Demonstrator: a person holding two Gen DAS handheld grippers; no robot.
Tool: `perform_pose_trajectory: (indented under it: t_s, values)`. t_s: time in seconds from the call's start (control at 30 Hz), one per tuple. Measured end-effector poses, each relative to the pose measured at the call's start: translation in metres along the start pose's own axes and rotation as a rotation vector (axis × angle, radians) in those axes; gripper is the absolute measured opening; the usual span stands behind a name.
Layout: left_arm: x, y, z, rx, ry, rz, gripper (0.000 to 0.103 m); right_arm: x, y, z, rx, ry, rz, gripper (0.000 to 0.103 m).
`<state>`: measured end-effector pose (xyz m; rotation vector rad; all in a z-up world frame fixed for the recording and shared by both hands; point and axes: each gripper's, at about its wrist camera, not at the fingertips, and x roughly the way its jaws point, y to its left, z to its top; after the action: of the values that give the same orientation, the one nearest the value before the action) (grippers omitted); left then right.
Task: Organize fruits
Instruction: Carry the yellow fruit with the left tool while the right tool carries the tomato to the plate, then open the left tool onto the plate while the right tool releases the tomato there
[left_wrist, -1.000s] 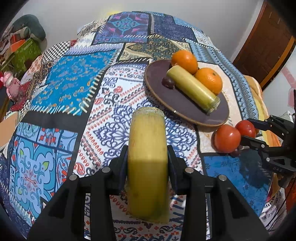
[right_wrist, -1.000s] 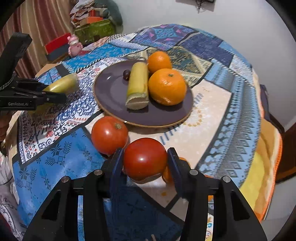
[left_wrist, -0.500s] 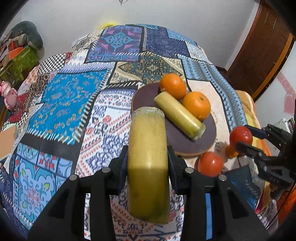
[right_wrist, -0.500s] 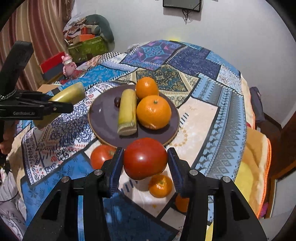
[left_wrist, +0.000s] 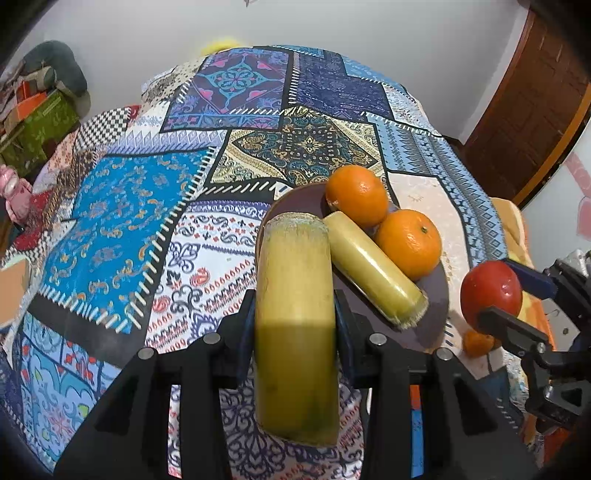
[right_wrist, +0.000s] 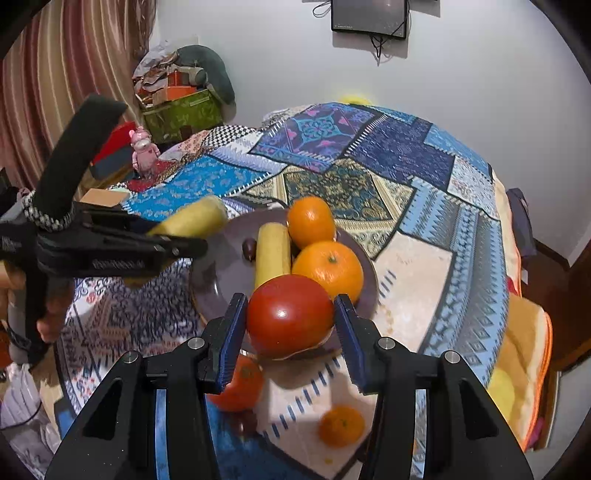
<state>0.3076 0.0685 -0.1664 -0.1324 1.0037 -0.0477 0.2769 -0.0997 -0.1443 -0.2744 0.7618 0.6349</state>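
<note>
The left hand-held gripper (left_wrist: 295, 325) pinches a yellow-green stalk (left_wrist: 295, 325) above the surface (left_wrist: 122, 218); the right hand-held gripper (right_wrist: 290, 317) pinches a tomato (right_wrist: 290, 314) over the near rim of the plate (right_wrist: 214, 280), which holds two oranges (right_wrist: 327, 267) and another stalk (right_wrist: 272, 251).

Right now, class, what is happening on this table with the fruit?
A person holds a tool in each hand and is gathering fruit onto a dark plate. The left tool is shut on a yellow-green cane piece, held above the cloth beside the plate. The right tool is shut on a red tomato, held in the air at the plate's near edge. The plate holds two oranges, another cane piece and a small dark fruit. A second tomato and a small orange lie on the cloth.
</note>
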Motion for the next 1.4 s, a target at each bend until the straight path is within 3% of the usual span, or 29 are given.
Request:
perform_pose_trajectory:
  t_s: [0.37, 0.8, 1.07, 1.17, 1.4]
  values:
    - [0.023, 0.007, 0.024, -0.022, 0.005, 0.005, 0.039, 0.034, 0.001, 0.032, -0.016, -0.002, 0.009, 0.045]
    - [0.049, 0.015, 0.042, -0.042, 0.030, -0.020, 0.039, 0.067, 0.004, 0.044, -0.032, 0.032, 0.004, 0.045]
    - [0.053, 0.016, 0.045, -0.050, 0.023, -0.018, 0.039, 0.072, 0.004, 0.046, -0.033, 0.036, 0.003, 0.046]
    - [0.049, 0.014, 0.045, -0.046, 0.016, -0.056, 0.039, 0.072, 0.004, 0.046, -0.033, 0.041, 0.007, 0.046]
    - [0.034, 0.010, 0.049, -0.017, -0.020, -0.016, 0.039, 0.065, 0.006, 0.045, -0.049, 0.035, -0.018, 0.046]
